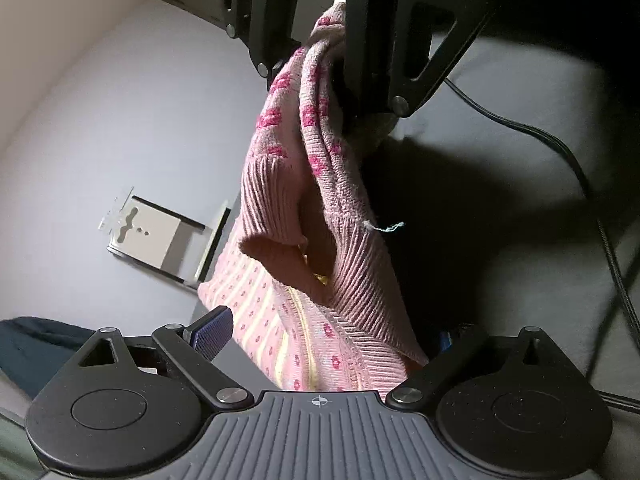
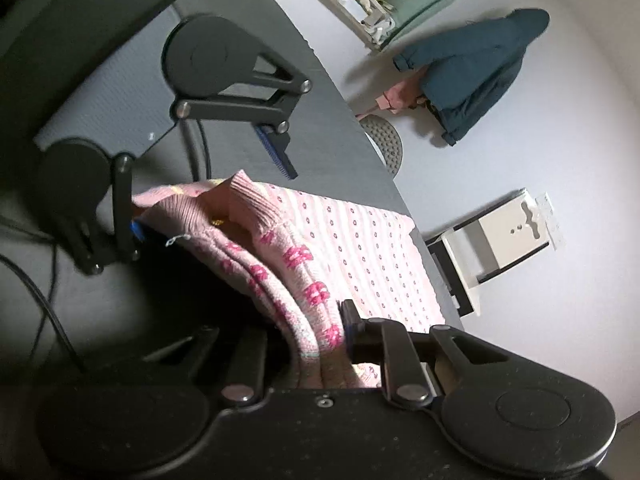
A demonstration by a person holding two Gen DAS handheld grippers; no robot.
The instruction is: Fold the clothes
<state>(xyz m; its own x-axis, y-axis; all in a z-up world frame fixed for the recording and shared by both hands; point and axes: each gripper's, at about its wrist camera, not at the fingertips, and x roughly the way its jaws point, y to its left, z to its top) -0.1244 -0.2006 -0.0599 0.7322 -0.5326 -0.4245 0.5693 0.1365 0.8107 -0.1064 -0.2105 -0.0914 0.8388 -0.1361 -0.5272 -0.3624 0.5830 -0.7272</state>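
You've got the pink knit garment [image 2: 352, 248] half on the dark table [image 2: 320, 120], body panel lying flat toward the far right edge, ribbed cuff end [image 1: 280, 208] lifted off it. Right gripper [image 2: 316, 344] is clamped on a bunched sleeve section with the bold pink pattern; cloth fills the gap between its fingers, so it's pinching, not just touching. That grip keeps the sleeve taut and clear of the table so it can swing over the body.

Left gripper [image 1: 320, 332]: fingers stand wide apart, with the garment lying between and under them. In the right wrist view, one blue pad [image 2: 276, 152] hangs in the air above the cloth and the other arm sits at the near left hem. Spread, holding nothing, by my read. It looks placed to steady or catch the hem edge.

Sleeve is raised and doubled, body flat: fits a sleeve being brought in over the body, or equally one being pulled back out to straighten. Can't settle which.

Elsewhere: dark blue jacket [image 2: 476, 76] on the floor far right, white bracket thing [image 2: 500, 240] beside the table, black cable [image 1: 560, 140] across the near tabletop. Watch that cable near the sleeve.
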